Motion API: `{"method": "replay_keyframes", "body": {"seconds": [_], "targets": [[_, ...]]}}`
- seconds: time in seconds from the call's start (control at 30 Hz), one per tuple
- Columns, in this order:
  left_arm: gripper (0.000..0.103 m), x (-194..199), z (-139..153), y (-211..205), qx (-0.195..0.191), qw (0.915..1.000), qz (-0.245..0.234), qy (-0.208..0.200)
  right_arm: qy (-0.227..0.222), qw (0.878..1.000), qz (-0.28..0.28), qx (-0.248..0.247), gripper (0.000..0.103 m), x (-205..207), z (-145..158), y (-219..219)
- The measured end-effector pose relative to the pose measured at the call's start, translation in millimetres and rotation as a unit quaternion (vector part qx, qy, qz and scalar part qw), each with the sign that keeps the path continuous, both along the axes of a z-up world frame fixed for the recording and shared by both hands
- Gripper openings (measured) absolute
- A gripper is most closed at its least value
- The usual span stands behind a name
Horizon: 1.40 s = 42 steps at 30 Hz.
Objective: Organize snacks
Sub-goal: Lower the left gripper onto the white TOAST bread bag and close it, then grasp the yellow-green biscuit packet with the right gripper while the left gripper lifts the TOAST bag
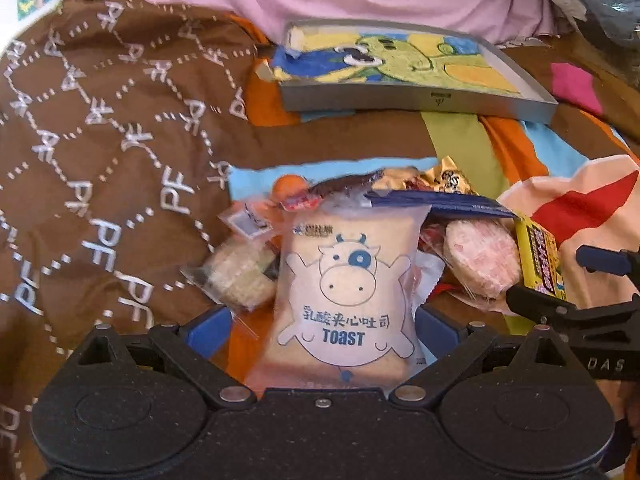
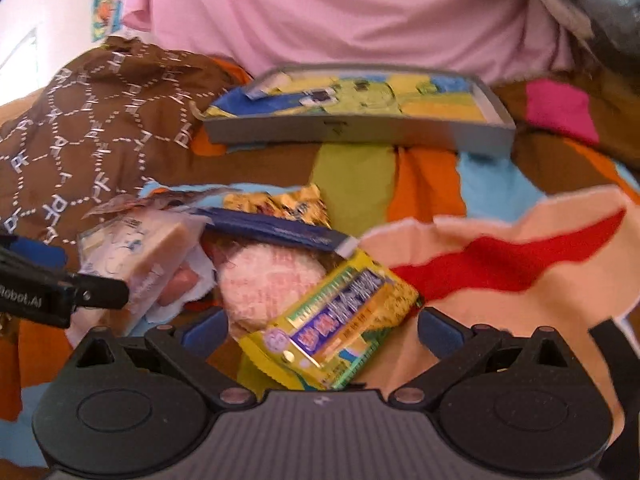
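Note:
A pile of snacks lies on a colourful bedspread. The toast packet (image 1: 344, 292) with a cow drawing lies between the spread fingers of my left gripper (image 1: 322, 330), which is open. In the right wrist view, a yellow snack packet (image 2: 332, 320) lies tilted between the wide fingers of my right gripper (image 2: 323, 330), also open. Beside these are a pink round cake (image 2: 268, 280) in clear wrap, a dark blue long packet (image 2: 276, 230), a gold packet (image 2: 280, 204) and a pale biscuit packet (image 1: 236, 276). A shallow grey tray (image 1: 416, 98) with a cartoon lining sits behind the pile.
A brown quilt (image 1: 100, 140) with a white PF pattern bulges at the left. Pink fabric (image 2: 340, 12) rises behind the tray. A peach and red cloth (image 2: 520, 260) covers the right. The right gripper's fingers (image 1: 536, 302) reach in beside the yellow packet (image 1: 538, 256).

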State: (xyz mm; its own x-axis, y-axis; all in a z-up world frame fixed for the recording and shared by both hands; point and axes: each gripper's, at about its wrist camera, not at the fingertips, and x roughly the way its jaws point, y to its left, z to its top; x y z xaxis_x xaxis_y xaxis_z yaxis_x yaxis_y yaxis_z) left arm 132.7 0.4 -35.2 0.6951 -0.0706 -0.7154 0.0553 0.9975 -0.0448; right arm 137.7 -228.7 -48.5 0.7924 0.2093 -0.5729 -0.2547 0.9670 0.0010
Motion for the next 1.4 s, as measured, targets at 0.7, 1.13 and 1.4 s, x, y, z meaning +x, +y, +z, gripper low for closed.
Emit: {"method": "replay_keyframes", "body": {"seconds": [0.7, 1.13, 1.4], "targets": [[0.076, 1.4, -15.8, 1.2, -0.086, 0.9958, 0.020, 0.026, 0.038, 0.995, 0.008, 0.096, 0.076, -0.3, -2.5, -20.0], [0.080, -10.9, -14.3, -26.1, -0.058, 0.9968, -0.007, 0.054, 0.071, 0.995, 0.026, 0.064, 0.084, -24.6, 1.7, -16.0], [0.080, 2.7, -19.9, -25.9, -0.057, 0.9956, -0.022, 0.072, 0.053, 0.997, 0.001, 0.058, 0.074, -15.3, -4.6, -13.9]]}}
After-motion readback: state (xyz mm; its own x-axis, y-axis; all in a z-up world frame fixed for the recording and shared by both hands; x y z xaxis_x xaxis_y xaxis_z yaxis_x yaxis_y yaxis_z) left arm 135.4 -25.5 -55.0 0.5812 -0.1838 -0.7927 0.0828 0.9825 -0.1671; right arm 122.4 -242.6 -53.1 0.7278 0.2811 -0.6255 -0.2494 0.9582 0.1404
